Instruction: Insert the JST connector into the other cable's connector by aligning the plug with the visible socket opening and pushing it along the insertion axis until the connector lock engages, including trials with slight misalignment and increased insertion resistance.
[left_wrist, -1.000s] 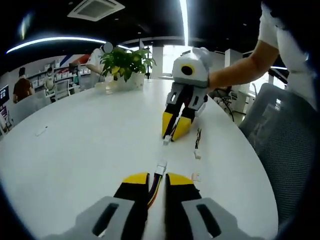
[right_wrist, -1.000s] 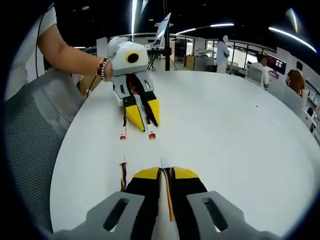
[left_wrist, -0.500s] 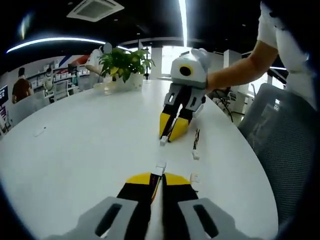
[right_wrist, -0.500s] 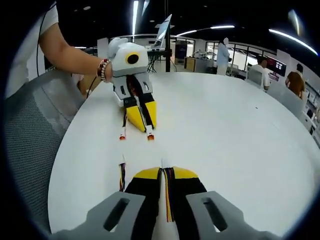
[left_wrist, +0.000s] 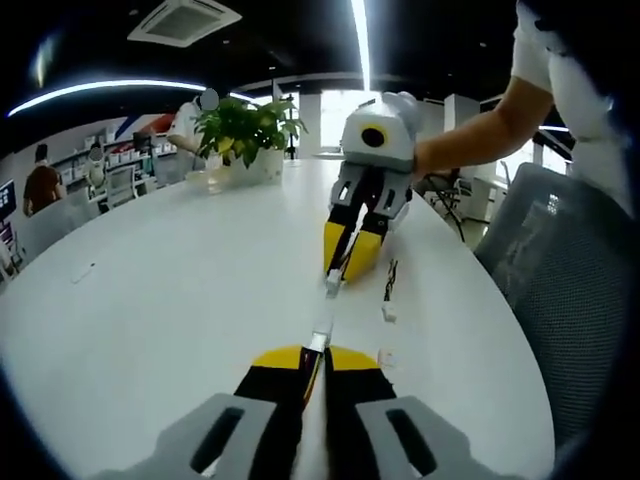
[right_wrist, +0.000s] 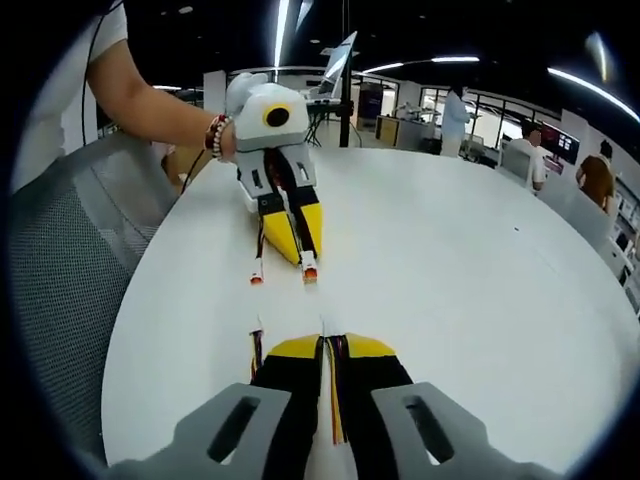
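JST connector (left_wrist: 318, 341), a small white plastic plug on thin coloured wires, pinched at the tip of the left claw (left_wrist: 312, 353), black yellow-tipped jaws clenched on its cable, low in the left gripper view. Straight ahead, near but apart, a second connector (left_wrist: 333, 283), also small and white, poking from the right claw (left_wrist: 347, 268), likewise clenched on its own cable and held in a person's hand over the round white bench (left_wrist: 150, 300). Both connectors roughly in line, with a bare strip of bench between. Beside that line, two loose cable ends (left_wrist: 386, 313) lying on the bench, each with a white housing, one nearer the left claw and one further on. Far off, one leafy green plant (left_wrist: 245, 125) in a pale pot. In the right gripper view, the same face-off from the other end: right claw (right_wrist: 328, 343) at the bottom gripping coloured wires, white housing just past its tips. Opposite, left claw (right_wrist: 302, 256) pointing back with the plug (right_wrist: 309, 272), reddish-white here, at its tip. Two loose ends here as well, one beside each claw. Count: two claws, two held connectors, two spare ends. Step in hand, by judgement: approach and alignment, no contact yet. Next move likely calling for squaring plug to socket opening, then a straight push along the wire axis until the lock catches. Socket opening itself too small to make out.
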